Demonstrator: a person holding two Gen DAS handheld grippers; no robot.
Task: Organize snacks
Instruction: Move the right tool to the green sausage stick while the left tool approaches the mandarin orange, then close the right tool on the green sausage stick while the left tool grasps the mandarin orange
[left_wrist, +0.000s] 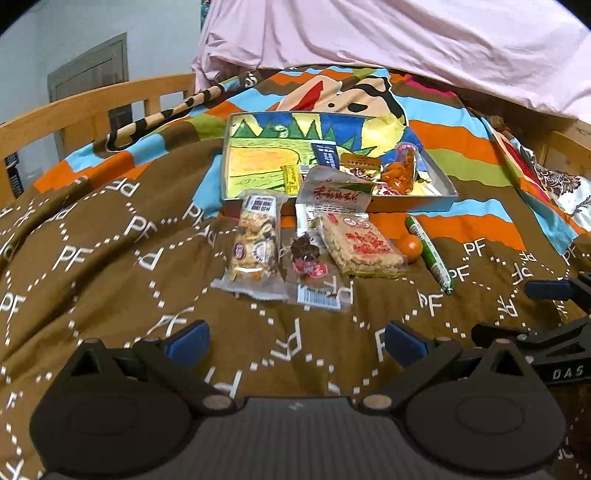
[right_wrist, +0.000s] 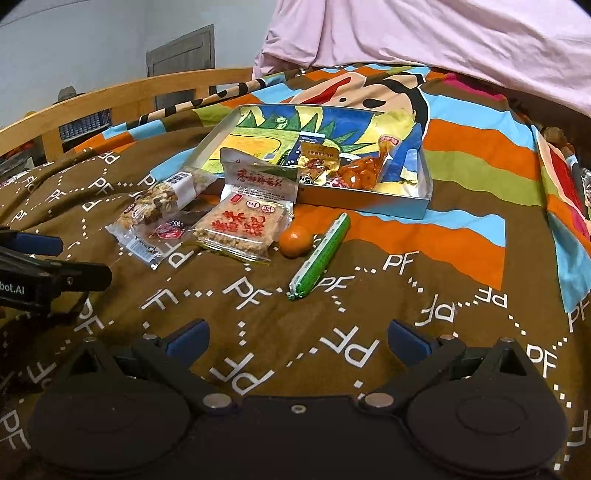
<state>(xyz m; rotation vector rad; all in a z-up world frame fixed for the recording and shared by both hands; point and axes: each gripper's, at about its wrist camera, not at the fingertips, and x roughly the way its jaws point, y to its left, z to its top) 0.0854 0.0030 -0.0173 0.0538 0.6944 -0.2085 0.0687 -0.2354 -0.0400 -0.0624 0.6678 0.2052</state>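
Lying ahead of the right gripper, whose jaws stand wide and empty, the green sausage stick should be pinched mid-length, clear of the touching orange; left gripper likewise gapes, tray beyond.

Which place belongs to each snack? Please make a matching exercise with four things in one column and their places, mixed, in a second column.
Things:
1. small round orange fruit
2. long green sausage stick
3. clear bag of orange candied pieces
4. square puffed-rice cake with red print

Places:
A. inside the shallow picture-lined box
B. on the brown blanket, outermost on the right
C. between the rice cake and the sausage stick
D. in front of the box, left of the orange fruit

Pairs: 1-C, 2-B, 3-A, 4-D
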